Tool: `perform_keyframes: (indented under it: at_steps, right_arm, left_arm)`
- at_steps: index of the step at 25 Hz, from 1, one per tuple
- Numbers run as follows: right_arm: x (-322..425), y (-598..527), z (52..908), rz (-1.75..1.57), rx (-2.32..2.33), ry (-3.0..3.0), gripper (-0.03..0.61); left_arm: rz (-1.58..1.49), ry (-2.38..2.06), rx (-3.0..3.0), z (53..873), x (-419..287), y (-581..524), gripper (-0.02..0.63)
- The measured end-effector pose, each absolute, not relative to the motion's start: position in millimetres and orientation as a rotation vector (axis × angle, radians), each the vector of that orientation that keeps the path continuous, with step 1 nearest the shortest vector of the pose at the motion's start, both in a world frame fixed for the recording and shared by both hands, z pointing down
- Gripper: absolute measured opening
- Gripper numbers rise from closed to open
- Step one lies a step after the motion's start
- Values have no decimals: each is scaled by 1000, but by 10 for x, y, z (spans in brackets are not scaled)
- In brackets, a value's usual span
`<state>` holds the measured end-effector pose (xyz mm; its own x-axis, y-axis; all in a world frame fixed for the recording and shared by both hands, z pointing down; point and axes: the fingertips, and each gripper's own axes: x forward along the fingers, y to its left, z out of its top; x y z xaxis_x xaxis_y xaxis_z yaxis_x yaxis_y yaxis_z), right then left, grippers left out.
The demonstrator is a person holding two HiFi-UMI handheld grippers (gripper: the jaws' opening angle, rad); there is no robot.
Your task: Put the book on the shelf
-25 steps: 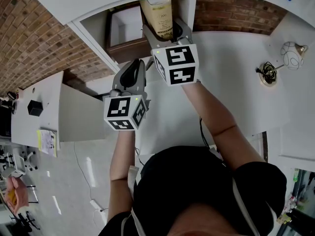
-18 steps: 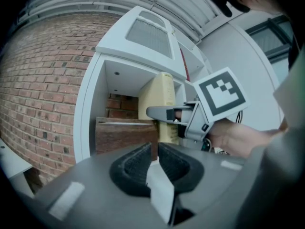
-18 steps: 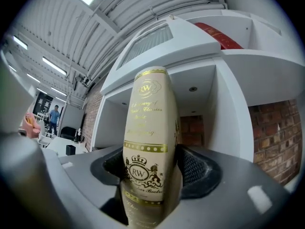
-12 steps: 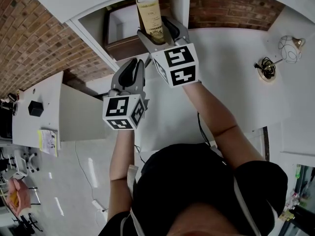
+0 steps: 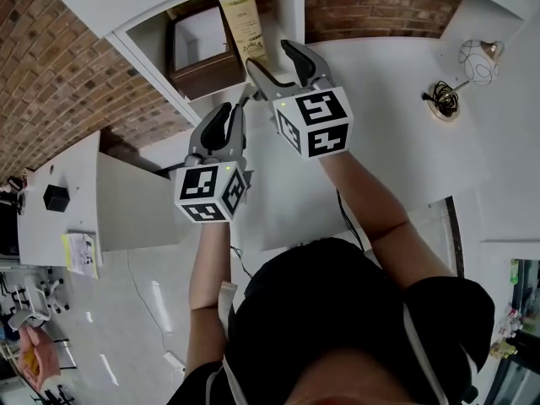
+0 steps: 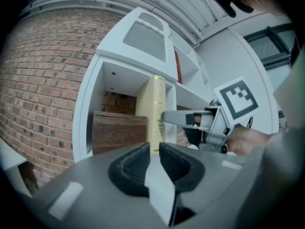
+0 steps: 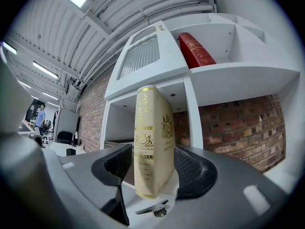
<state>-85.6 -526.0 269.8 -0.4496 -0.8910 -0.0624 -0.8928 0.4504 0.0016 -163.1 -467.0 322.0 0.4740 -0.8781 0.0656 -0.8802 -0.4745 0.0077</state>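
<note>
Moved: right gripper (image 5: 267, 53) has drawn back from the shelf (image 5: 293, 11) since a second ago, leaving the book behind.
Left gripper (image 5: 233, 112): jaws together, nothing between them; it sits beside the right one, nearer the person.
Right jaws: just eased in slightly, wide apart, pads clear of the book.
Book (image 7: 152, 142): cream with gold print, upright in the compartment, just past the jaw tips.
Beside it: brown box (image 5: 198, 62), on its left.
Above: red book (image 7: 195, 49), leaning.
</note>
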Motion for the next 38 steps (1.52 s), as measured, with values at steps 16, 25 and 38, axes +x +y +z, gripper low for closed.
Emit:
perform_keyframes:
  at_steps: [16, 25, 38]
  right_arm:
    - [-588, -4597, 3001, -79, -1742, 2552, 201]
    - [-567, -4270, 3243, -115, -1776, 2548, 162]
    - [-686, -3900, 3617, -160, -1758, 2617, 78]
  left_arm:
    - [52, -1445, 2678, 3432, -1492, -4298, 49]
    - [23, -1379, 2675, 3594, -1405, -4092, 49]
    - [5, -1357, 2639, 3827, -1465, -3901, 23]
